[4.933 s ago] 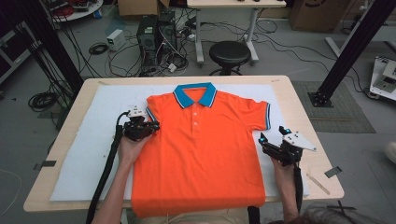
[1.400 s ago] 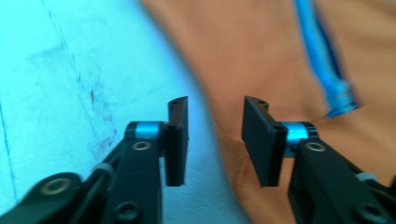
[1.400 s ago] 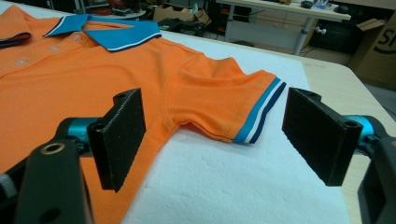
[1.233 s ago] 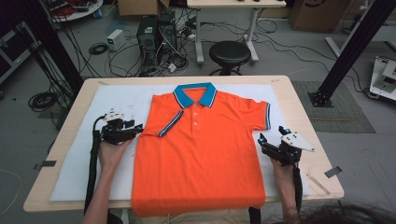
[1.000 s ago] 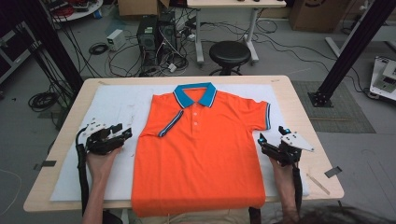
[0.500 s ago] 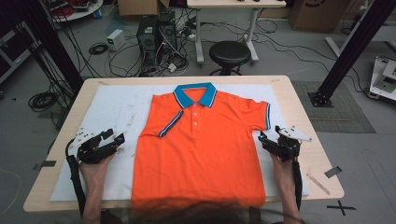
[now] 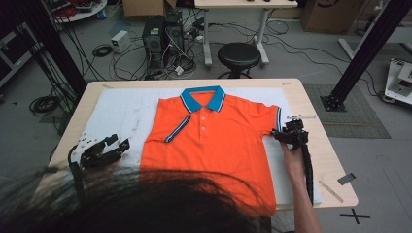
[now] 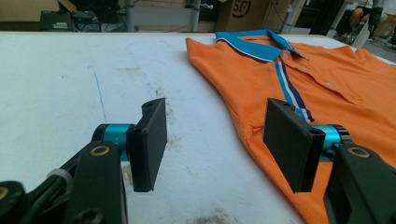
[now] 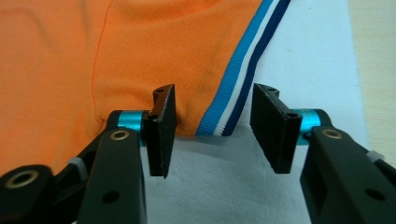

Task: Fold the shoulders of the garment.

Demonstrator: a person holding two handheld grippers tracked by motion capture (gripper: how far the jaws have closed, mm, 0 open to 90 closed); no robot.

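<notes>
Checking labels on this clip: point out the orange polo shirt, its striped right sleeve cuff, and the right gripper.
orange polo shirt (image 7: 218, 145): high view, on the chest below the buttons.
striped sleeve cuff (image 9: 240, 88): right gripper view, on the blue and white band.
right gripper (image 9: 212, 126): right gripper view, midway between its open jaws.

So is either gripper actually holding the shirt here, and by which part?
Nothing is held. The left gripper is open over the mat; the right gripper, jaws closing, straddles the sleeve cuff without pressing it.

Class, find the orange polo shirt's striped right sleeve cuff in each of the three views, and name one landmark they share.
High view: striped cuff right of centre, beside the right gripper.
Left gripper view: not in it.
Right gripper view: cuff upper centre, its corner between the open jaws.
Shared landmark: the orange polo shirt on white padding.
</notes>
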